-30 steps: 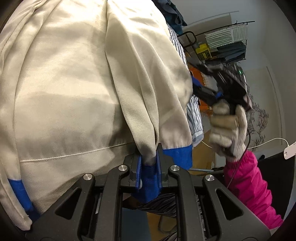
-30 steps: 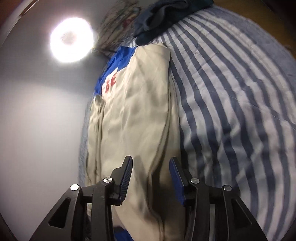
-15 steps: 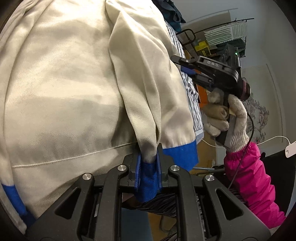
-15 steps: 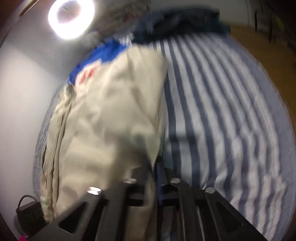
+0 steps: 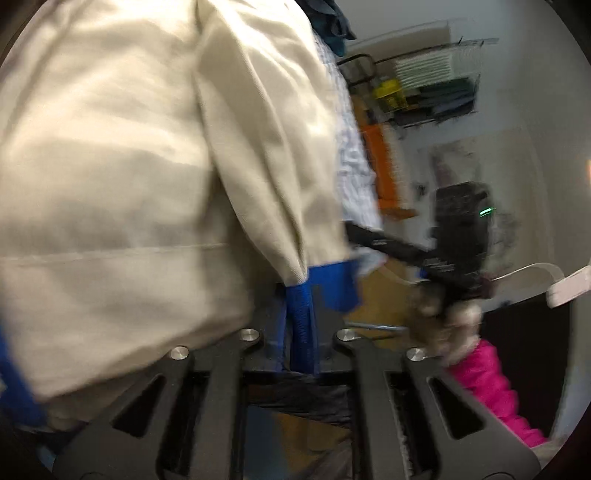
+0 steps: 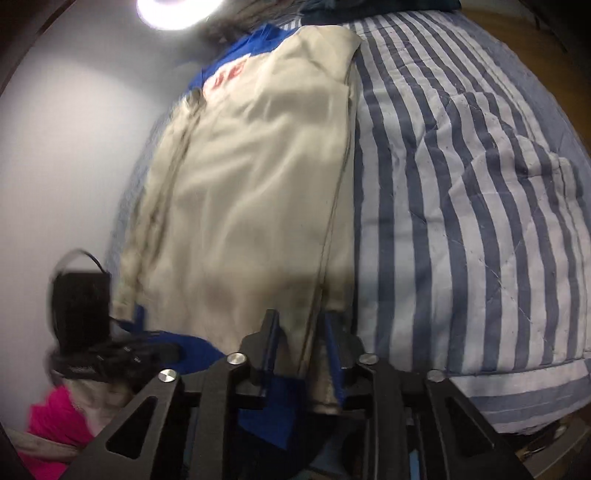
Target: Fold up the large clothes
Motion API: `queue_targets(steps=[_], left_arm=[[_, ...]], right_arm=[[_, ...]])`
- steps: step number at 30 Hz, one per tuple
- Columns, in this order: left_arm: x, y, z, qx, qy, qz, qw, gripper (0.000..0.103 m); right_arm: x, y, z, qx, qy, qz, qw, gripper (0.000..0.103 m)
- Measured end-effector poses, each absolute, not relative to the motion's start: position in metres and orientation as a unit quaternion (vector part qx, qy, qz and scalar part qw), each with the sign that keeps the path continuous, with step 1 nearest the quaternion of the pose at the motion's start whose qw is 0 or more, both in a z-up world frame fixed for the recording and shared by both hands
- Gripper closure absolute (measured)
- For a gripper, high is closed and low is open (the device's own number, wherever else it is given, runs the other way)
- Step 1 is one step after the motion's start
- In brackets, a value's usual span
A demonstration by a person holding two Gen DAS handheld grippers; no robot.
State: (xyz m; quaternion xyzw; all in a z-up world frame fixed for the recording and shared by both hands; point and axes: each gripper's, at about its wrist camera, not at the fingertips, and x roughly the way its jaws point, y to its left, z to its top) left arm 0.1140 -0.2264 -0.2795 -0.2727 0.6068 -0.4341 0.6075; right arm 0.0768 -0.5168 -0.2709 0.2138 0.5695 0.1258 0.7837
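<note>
A beige jacket (image 5: pixel 110 184) with blue trim lies on the striped quilt (image 6: pixel 461 184). My left gripper (image 5: pixel 299 306) is closing tight on its blue cuff (image 5: pixel 301 332), with beige cloth bunched above. In the right wrist view, my right gripper (image 6: pixel 303 332) is closing on the jacket's (image 6: pixel 251 184) lower right edge, and a fold of beige cloth fills the gap between its fingers. The right gripper (image 5: pixel 354 230) also shows in the left wrist view, reaching in at the jacket's side, held by a gloved hand (image 5: pixel 443 317). The left gripper (image 6: pixel 166 349) shows low at the left of the right wrist view.
Dark clothes (image 6: pixel 369 3) are heaped at the far end of the bed. A ring light (image 6: pixel 177 11) glares on the wall. A wire rack (image 5: pixel 432 85) with folded items and an orange object (image 5: pixel 380 166) stand beyond the bed. A pink sleeve (image 5: pixel 487 384) is low on the right.
My right gripper swung down to the jacket's lower right edge and shut its open jaws on the cloth. The left gripper kept its hold on the blue cuff.
</note>
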Motion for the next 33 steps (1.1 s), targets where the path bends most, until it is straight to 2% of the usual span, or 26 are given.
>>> queue_targets(steps=[2,4,5,7,8,9,13,15,19,20,21,23,26,28,29,30,32,33], left_arm=[[0.115,-0.222,-0.273,-0.272,0.594,-0.434,0.620,0.095],[0.115,-0.223,-0.271,-0.206,0.596,-0.404,0.663,0.095],[0.114,-0.222,-0.273,-0.190,0.602,-0.392,0.670,0.094],[0.110,-0.218,-0.276,-0.173,0.610,-0.382,0.672,0.088],[0.106,-0.216,-0.273,-0.164,0.607,-0.382,0.677,0.085],[0.103,-0.215,-0.268,-0.154,0.602,-0.382,0.684,0.083],[0.087,-0.208,-0.234,-0.111,0.562,-0.390,0.721,0.083],[0.084,-0.204,-0.217,-0.098,0.539,-0.391,0.740,0.083],[0.111,-0.220,-0.190,-0.069,0.509,-0.367,0.775,0.083],[0.126,-0.229,-0.188,-0.065,0.505,-0.358,0.783,0.083],[0.136,-0.237,-0.187,-0.056,0.501,-0.353,0.788,0.083],[0.154,-0.251,-0.191,-0.039,0.490,-0.337,0.803,0.083],[0.171,-0.268,-0.213,-0.012,0.503,-0.325,0.801,0.083],[0.178,-0.273,-0.241,0.012,0.530,-0.301,0.793,0.083],[0.181,-0.271,-0.257,0.015,0.545,-0.296,0.784,0.083],[0.180,-0.268,-0.268,0.008,0.547,-0.296,0.783,0.081],[0.174,-0.267,-0.267,0.017,0.529,-0.300,0.794,0.081],[0.174,-0.269,-0.264,0.025,0.531,-0.298,0.793,0.081]], right_arm=[[0.074,-0.522,-0.263,0.207,0.557,0.114,0.796,0.101],[0.071,-0.525,-0.259,0.182,0.552,0.091,0.808,0.100],[0.071,-0.531,-0.259,0.188,0.548,0.084,0.811,0.094],[0.069,-0.543,-0.257,0.239,0.535,0.100,0.804,0.066],[0.067,-0.547,-0.256,0.258,0.527,0.108,0.803,0.044],[0.065,-0.550,-0.254,0.271,0.517,0.114,0.804,0.035],[0.064,-0.542,-0.260,0.257,0.527,0.125,0.800,0.037],[0.071,-0.527,-0.271,0.240,0.549,0.130,0.790,0.048],[0.075,-0.514,-0.280,0.213,0.565,0.120,0.788,0.060],[0.075,-0.515,-0.279,0.217,0.563,0.121,0.788,0.069],[0.076,-0.518,-0.278,0.224,0.560,0.124,0.788,0.073],[0.074,-0.521,-0.275,0.234,0.553,0.127,0.789,0.075],[0.071,-0.525,-0.271,0.240,0.544,0.136,0.792,0.074],[0.070,-0.530,-0.271,0.251,0.541,0.135,0.791,0.062],[0.069,-0.535,-0.273,0.263,0.542,0.132,0.788,0.046],[0.067,-0.541,-0.274,0.274,0.539,0.130,0.785,0.037],[0.067,-0.545,-0.279,0.287,0.540,0.133,0.780,0.039],[0.067,-0.544,-0.281,0.287,0.541,0.134,0.779,0.045]])
